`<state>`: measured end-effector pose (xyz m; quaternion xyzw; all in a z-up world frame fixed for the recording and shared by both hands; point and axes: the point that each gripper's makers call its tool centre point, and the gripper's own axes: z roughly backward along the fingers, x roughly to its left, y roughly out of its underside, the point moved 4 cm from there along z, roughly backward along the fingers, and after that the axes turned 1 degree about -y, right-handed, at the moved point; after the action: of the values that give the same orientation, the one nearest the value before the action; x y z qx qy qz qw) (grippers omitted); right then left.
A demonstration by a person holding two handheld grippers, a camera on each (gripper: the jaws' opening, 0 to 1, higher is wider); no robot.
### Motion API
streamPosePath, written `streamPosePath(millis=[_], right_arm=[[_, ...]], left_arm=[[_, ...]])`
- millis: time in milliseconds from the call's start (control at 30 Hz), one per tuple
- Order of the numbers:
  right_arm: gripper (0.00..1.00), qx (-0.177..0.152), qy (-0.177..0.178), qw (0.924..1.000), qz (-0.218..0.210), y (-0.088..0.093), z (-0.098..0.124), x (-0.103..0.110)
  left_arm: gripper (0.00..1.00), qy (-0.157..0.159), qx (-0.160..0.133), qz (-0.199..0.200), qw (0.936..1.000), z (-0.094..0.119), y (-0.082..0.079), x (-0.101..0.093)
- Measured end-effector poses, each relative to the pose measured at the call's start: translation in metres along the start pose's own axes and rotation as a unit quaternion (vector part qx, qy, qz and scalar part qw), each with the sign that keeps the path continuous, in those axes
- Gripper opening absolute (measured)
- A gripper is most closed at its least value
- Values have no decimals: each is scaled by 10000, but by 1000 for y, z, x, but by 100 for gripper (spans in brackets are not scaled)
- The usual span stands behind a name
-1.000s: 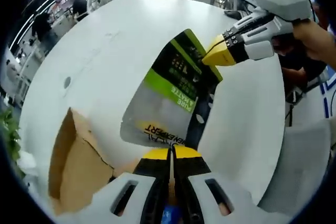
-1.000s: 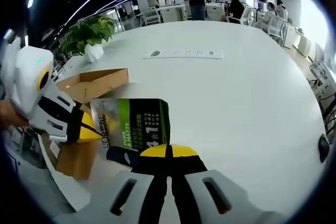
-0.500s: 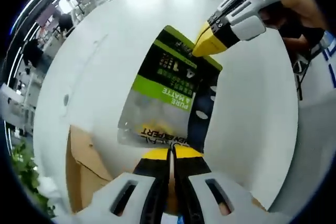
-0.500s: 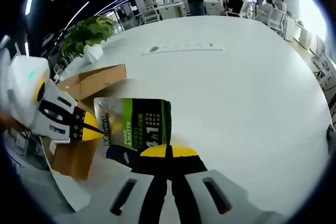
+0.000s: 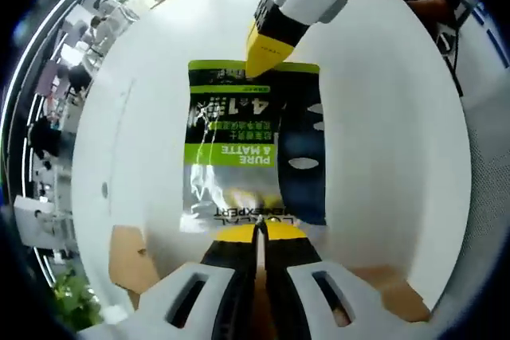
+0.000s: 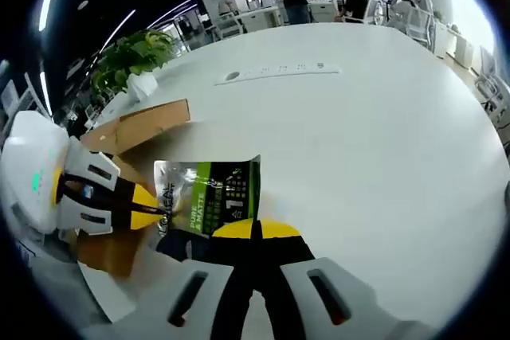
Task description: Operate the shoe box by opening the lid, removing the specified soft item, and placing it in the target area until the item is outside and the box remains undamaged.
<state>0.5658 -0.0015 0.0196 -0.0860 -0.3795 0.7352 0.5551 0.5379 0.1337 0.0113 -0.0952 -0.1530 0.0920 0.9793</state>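
A soft sachet (image 5: 251, 153), green, black and silver with "PURE MATTE" print, hangs stretched between both grippers above the white table (image 5: 382, 141). My left gripper (image 5: 259, 231) is shut on its near edge. From the top of the left gripper view my right gripper (image 5: 260, 68) comes in, yellow tips shut on the sachet's far edge. In the right gripper view the sachet (image 6: 211, 203) looks flatter, with my right gripper (image 6: 253, 228) shut on one end and my left gripper (image 6: 155, 211) on the other. The open brown shoe box (image 6: 135, 127) lies behind and below it.
Cardboard flaps of the box (image 5: 131, 264) show below the sachet at both lower corners of the left gripper view. A power strip (image 6: 279, 76) lies mid-table. A potted plant (image 6: 131, 53) stands at the table's far left edge. People sit at desks behind.
Both grippers keep their hold. The sachet has turned between them and now looks flatter and more foreshortened in the right gripper view. The left gripper has shifted and its view now looks down on the sachet.
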Motion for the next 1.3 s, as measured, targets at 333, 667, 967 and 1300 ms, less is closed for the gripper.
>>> streamPosePath(millis=[333, 667, 967, 1300], right_arm=[[0, 2, -4, 10000, -68, -2, -9, -6], [0, 108, 84, 9998, -121, 5, -15, -8], [0, 156, 192, 9995, -175, 6, -16, -10], [1, 89, 281, 9993, -233, 7, -17, -13]], left_arm=[[0, -99, 31, -382, 9992, -9, 0, 10], [2, -155, 42, -460, 9988, -7, 2, 13], [2, -179, -105, -430, 9989, 7, 0, 12], [8, 212, -956, 805, 9919, 27, -16, 7]])
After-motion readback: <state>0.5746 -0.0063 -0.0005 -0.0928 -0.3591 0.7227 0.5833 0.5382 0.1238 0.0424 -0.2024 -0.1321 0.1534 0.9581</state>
